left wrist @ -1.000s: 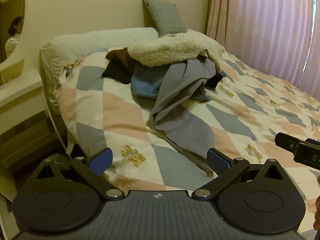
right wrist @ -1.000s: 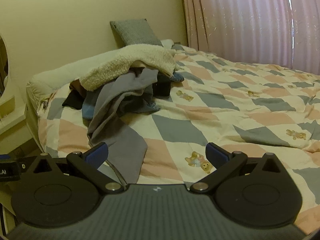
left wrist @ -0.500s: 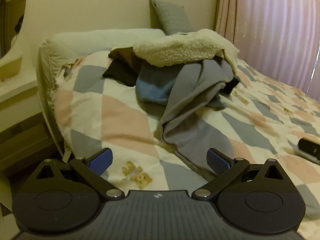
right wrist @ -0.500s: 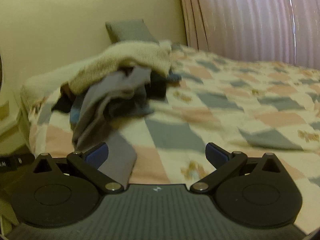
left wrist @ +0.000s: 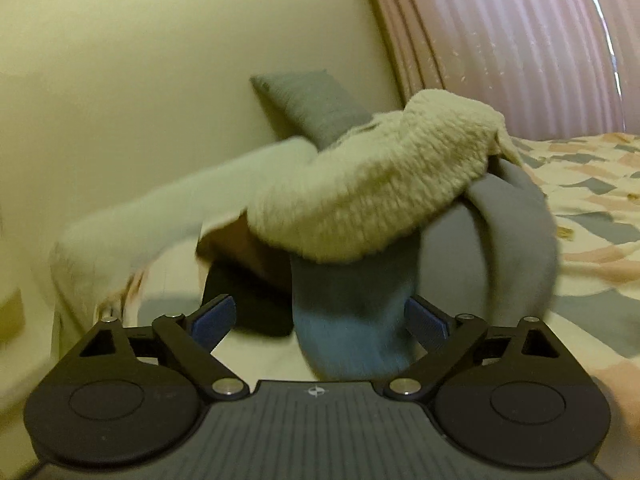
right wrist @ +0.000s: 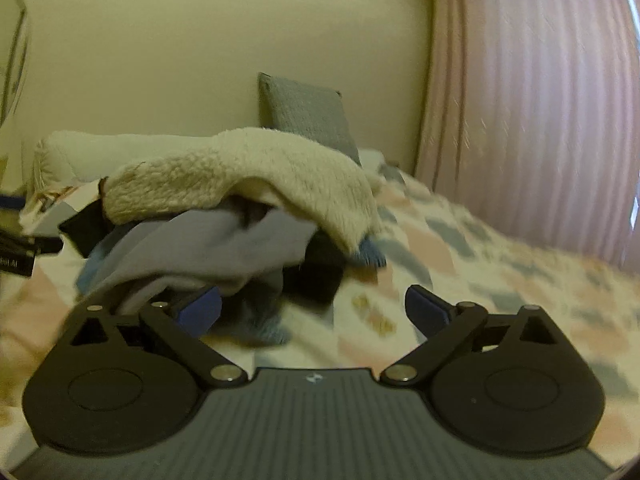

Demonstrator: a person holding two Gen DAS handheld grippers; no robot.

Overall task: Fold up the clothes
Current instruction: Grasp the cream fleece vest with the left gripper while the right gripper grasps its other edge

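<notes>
both tools, left tool (left wrist: 320,320) and right tool (right wrist: 314,310), spread apart and just narrowing, empty, at the clothes pile (right wrist: 240,200)

Grey cushion (right wrist: 308,114) against cream wall (right wrist: 160,40), pink curtain (right wrist: 532,100) beside checked bedspread (right wrist: 500,272).

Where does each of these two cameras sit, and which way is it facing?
Left wrist view: on the left gripper, facing the clothes pile close up; its blue garment lies between the open, closing fingers.
Right wrist view: on the right gripper, facing the pile's right end and the quilt; fingers open, closing, unpressed.
Shared: fleece garment, grey pillow, pink curtain.
</notes>
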